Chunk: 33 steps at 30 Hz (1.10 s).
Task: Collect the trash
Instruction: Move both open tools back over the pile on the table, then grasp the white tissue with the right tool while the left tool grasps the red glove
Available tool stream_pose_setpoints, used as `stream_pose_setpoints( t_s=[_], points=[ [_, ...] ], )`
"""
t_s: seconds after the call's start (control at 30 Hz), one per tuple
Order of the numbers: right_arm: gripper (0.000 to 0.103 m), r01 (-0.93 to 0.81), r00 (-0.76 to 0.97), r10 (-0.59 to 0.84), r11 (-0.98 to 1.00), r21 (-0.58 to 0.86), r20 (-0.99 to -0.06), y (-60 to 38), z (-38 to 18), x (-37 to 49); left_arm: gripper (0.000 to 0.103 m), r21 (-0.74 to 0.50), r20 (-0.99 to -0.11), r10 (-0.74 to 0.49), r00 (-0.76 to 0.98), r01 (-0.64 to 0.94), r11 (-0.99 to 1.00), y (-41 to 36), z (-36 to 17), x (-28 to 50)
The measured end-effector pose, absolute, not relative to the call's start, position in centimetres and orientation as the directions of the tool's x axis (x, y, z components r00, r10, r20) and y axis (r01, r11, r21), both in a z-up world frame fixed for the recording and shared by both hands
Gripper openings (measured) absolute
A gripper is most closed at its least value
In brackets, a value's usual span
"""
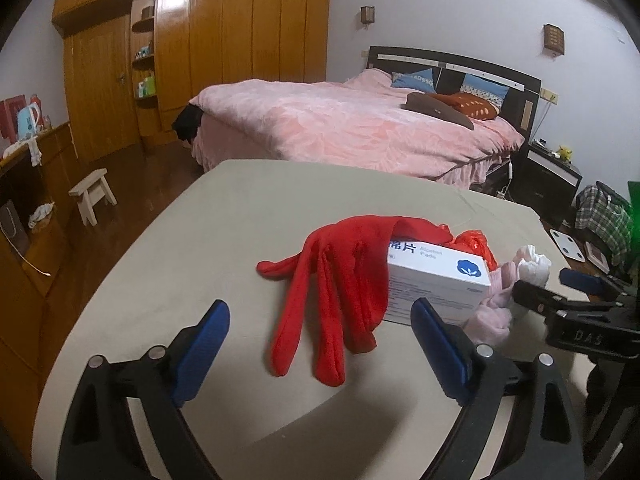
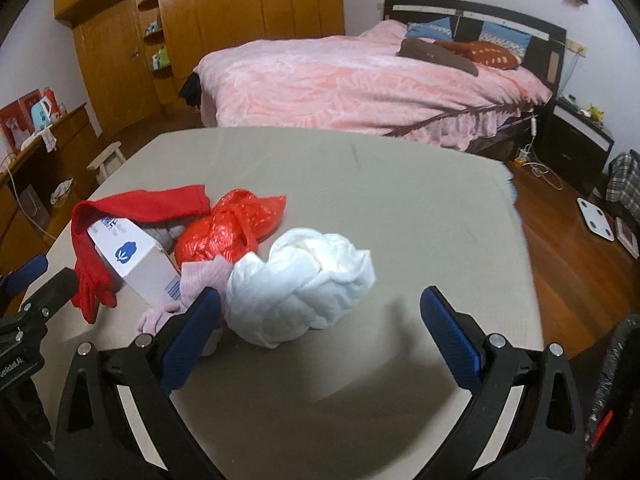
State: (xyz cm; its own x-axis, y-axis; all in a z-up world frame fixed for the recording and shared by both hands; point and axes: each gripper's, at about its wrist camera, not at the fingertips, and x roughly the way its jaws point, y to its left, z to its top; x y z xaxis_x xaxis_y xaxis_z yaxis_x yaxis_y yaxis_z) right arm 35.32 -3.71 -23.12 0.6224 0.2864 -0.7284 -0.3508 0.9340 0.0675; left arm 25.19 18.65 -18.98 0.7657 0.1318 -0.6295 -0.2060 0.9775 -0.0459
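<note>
Both tongs held apart, nothing gripped: left gripper (image 1: 320,344), right gripper (image 2: 320,332); crumpled white paper wad (image 2: 300,284) at 12 o'clock of right gripper on beige cloth-covered table (image 2: 400,208); risk: long red fabric glove (image 1: 332,300) snagged instead, white cardboard alcohol-pad box (image 1: 436,284) dragged.

red glove (image 1: 332,288) covering box (image 1: 436,280) top, box print partly hidden
</note>
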Motion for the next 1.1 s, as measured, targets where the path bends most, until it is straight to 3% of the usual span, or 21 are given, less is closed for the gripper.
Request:
stream_pose_setpoints(
  t_s=[0.07, 0.1, 0.23, 0.3, 0.43, 0.57, 0.7, 1.1],
  points=[
    [0.091, -0.369, 0.601, 0.309, 0.925, 0.086, -0.737, -3.5, -23.4, 35.7, 0.09, -0.049, -0.636, 0.124, 0.761, -0.201, 0.978, 18.7, -19.1, 25.6],
    [0.079, -0.38, 0.589, 0.32, 0.92, 0.096, -0.742, -3.4, -23.5, 35.8, 0.09, -0.048, -0.639, 0.122, 0.76, -0.198, 0.979, 18.7, -19.1, 25.8],
    [0.058, -0.419, 0.546, 0.374, 0.897, 0.143, -0.749, -3.2, -23.8, 36.0, 0.087, -0.051, -0.645, 0.105, 0.757, -0.179, 0.982, 18.6, -19.3, 26.6],
    [0.045, -0.43, 0.544, 0.388, 0.89, 0.15, -0.744, -2.9, -23.8, 35.7, 0.08, -0.053, -0.652, 0.094, 0.753, -0.169, 0.984, 18.5, -19.4, 26.9],
    [0.041, -0.432, 0.555, 0.398, 0.888, 0.156, -0.731, -3.1, -23.6, 35.2, 0.06, -0.058, -0.669, 0.071, 0.74, -0.148, 0.987, 18.1, -19.7, 27.5],
    [0.041, -0.413, 0.577, 0.401, 0.895, 0.169, -0.711, -3.9, -22.8, 34.2, 0.027, -0.079, -0.683, 0.052, 0.729, -0.144, 0.986, 18.2, -19.9, 28.0],
    [0.041, -0.406, 0.591, 0.394, 0.899, 0.162, -0.704, -4.6, -22.1, 33.8, 0.014, -0.093, -0.67, 0.057, 0.74, -0.16, 0.983, 18.6, -19.7, 27.4],
    [0.041, -0.412, 0.616, 0.403, 0.897, 0.159, -0.677, -6.0, -19.9, 32.0, 0.01, -0.12, -0.6, 0.077, 0.797, -0.185, 0.975, 18.5, -17.0, 23.7]
  ],
)
